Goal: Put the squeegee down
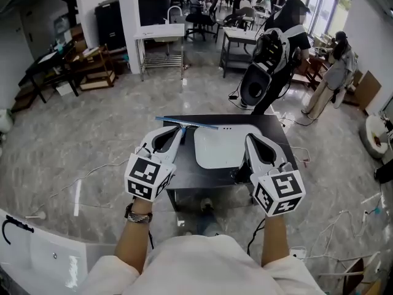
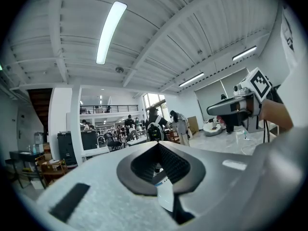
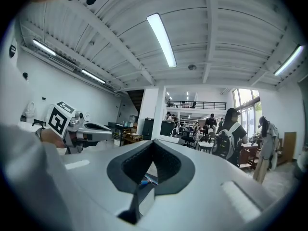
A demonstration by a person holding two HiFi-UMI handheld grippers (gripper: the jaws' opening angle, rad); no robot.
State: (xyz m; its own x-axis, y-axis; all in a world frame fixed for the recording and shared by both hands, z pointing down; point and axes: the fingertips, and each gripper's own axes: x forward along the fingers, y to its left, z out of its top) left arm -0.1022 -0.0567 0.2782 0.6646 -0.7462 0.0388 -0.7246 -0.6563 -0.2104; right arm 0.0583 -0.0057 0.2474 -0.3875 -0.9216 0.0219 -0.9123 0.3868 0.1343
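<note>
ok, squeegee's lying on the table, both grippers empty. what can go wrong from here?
1. The squeegee lies along the far edge of the table, its left end at the corner: a knock could tip it off.
2. A person with a backpack stands just behind that edge.
3. Cables trail on the floor beside the table: trip risk.

Large workshop hall: workbenches [image 1: 161, 32], strip lights [image 3: 161, 40]

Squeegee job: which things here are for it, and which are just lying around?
For the job: the squeegee, lying at the far edge of the black table; the left gripper and right gripper, both shut and empty.

Just lying about: the white tray on the table; the white bench far behind.
</note>
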